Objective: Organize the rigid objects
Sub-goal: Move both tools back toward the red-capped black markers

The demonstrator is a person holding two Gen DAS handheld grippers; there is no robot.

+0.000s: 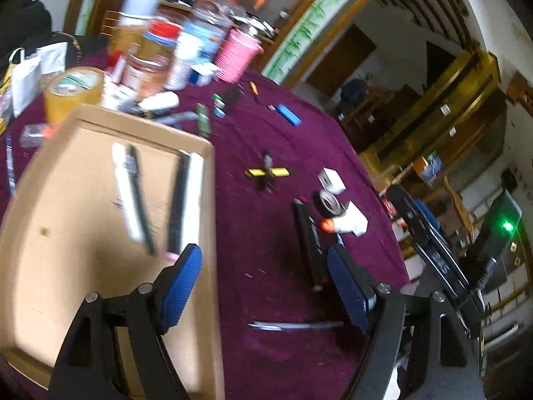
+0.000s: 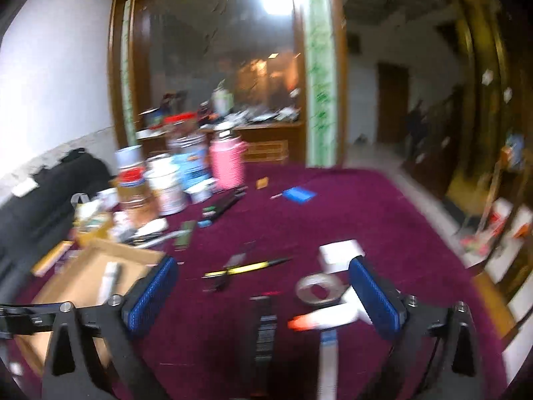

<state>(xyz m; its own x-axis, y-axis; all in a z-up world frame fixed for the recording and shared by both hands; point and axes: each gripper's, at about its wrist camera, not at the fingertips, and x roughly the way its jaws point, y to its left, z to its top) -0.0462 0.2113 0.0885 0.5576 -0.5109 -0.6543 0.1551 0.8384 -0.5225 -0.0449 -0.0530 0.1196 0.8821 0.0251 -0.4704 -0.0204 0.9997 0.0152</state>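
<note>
I'm holding both grippers spread and empty: left gripper (image 1: 265,286) is hovering beside the cardboard tray (image 1: 100,250), right gripper (image 2: 263,295) above the black bar (image 2: 263,326).

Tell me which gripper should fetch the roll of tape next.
Right, probably. The right gripper is open with the roll of tape just ahead of it; the left gripper hangs beside the cardboard tray.

Box (image 1: 100,220): your shallow cardboard tray, open, flat on cloth, left side.
Inside: 2 white sticks (image 1: 125,193) + 2 black pens (image 1: 141,200), lying slanted.
Loose, right of box: yellow-black cutter (image 1: 266,172), tape roll (image 1: 329,202), white blocks (image 1: 331,180), orange-tipped white piece (image 1: 346,224), black bar (image 1: 309,236), silver pen (image 1: 296,325).
</note>
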